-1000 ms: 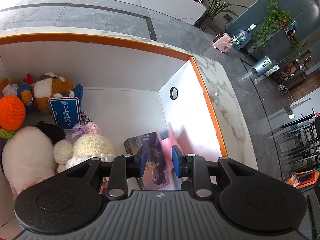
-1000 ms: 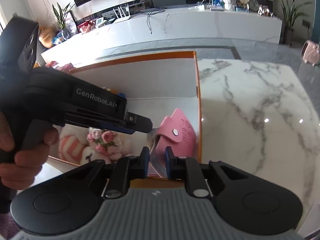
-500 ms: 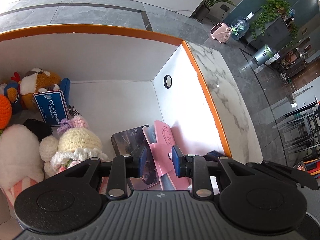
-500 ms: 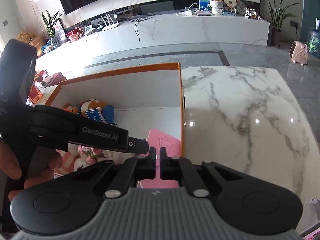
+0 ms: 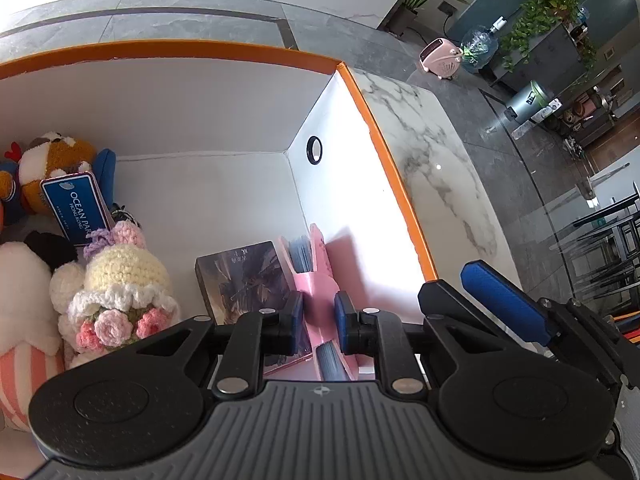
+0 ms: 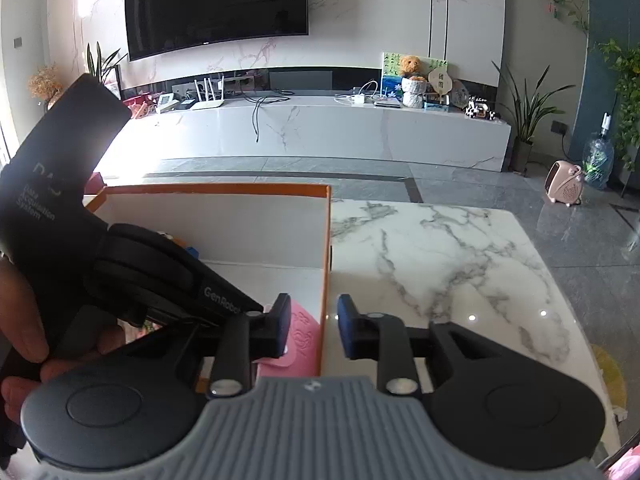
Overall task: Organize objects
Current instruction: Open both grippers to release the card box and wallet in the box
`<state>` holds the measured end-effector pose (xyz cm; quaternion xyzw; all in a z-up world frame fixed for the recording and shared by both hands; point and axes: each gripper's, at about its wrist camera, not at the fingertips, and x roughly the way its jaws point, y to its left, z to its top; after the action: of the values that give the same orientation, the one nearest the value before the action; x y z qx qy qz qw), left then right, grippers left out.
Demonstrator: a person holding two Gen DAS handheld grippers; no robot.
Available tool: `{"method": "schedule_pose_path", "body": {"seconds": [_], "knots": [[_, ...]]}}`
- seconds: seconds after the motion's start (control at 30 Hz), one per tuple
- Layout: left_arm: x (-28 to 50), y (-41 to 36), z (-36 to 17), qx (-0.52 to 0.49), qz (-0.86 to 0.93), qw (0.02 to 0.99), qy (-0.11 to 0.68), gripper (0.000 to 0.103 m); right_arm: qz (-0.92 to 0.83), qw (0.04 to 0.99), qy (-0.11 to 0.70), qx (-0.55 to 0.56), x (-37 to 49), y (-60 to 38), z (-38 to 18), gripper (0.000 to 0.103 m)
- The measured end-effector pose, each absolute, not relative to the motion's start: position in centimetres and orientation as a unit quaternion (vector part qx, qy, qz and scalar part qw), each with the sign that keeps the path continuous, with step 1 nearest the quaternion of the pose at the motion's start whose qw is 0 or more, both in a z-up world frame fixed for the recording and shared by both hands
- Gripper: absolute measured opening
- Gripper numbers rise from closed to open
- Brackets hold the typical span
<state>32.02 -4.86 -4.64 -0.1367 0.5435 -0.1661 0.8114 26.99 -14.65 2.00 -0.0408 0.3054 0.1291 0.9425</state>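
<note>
A pink card holder (image 5: 318,280) stands on edge against the right inner wall of the orange-rimmed white box (image 5: 384,160), beside a dark book (image 5: 244,276). My left gripper (image 5: 319,322) is open, its jaws on either side of the holder's pink flap without closing on it. In the right wrist view the holder (image 6: 302,340) shows just inside the box wall (image 6: 326,240). My right gripper (image 6: 311,330) is open and empty, raised above the box's right rim; its finger (image 5: 504,300) shows in the left wrist view.
Plush toys fill the box's left side: a crocheted flower doll (image 5: 120,288), a white plush (image 5: 24,300), a brown and white plush (image 5: 56,160) and a blue Ocean Park tag (image 5: 76,208). The marble table (image 6: 440,272) extends right of the box.
My right gripper let go of the pink holder, opened and lifted up and back. The holder now stands against the box wall. My left gripper stayed over it, open.
</note>
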Motion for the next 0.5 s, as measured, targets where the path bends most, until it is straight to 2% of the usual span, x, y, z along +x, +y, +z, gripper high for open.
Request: {"method": "schedule_pose_path", "body": {"seconds": [0.27, 0.37, 0.5], "knots": [[31.7, -5.0, -5.7, -0.115, -0.134, 0.808, 0.562, 0.027, 0.122, 0.934, 0.335, -0.018, 27.9, -15.7, 0.6, 0.031], [31.4, -5.0, -5.8, -0.101, -0.127, 0.809, 0.565, 0.039, 0.124, 0.931, 0.344, -0.011, 28.0, -15.8, 0.3, 0.031], [30.7, -4.9, -6.0, -0.087, -0.126, 0.801, 0.579, 0.047, 0.129, 0.926, 0.356, 0.011, 28.2, -16.2, 0.1, 0.031]]}}
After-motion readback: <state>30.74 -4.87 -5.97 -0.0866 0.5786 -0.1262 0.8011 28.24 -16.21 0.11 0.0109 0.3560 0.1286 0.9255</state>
